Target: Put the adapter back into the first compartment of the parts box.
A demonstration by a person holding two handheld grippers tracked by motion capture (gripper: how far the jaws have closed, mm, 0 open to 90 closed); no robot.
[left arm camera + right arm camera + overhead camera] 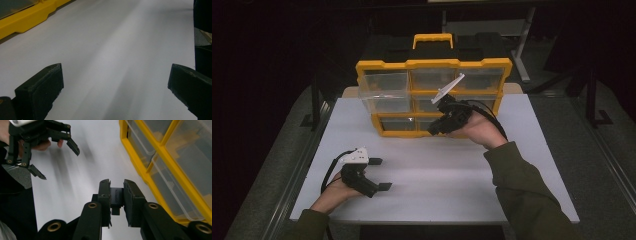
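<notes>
R gripper (117, 192) has its jaws clamped on a small black adapter (116, 197), printed UGREEN, held above the white table (462, 180) just in front of the yellow organizer (432, 65), near its lower bins. Judging by looks, the adapter is light, rigid, hard plastic w/ smooth sides, so prob. a bit slippery; not fragile, but tiny enough to twist or pop out if pinched off-centre. Best hold: across the flat sides of the body, as now, leaving the plug end free below the pads. L gripper (377, 174) rests low over the table at the near left, jaws wide apart, nothing between them. The right gripper view gives what the high view can't: the adapter itself, its lettering, and how squarely it sits between the pads; from above, the hand and gripper body cover it. The high view gives the overall layout: organizer standing upright at the table's far side, clear drawers (384, 82) facing the person, both arms apart. The left gripper view adds only bare table and a yellow corner of the organizer.
</notes>
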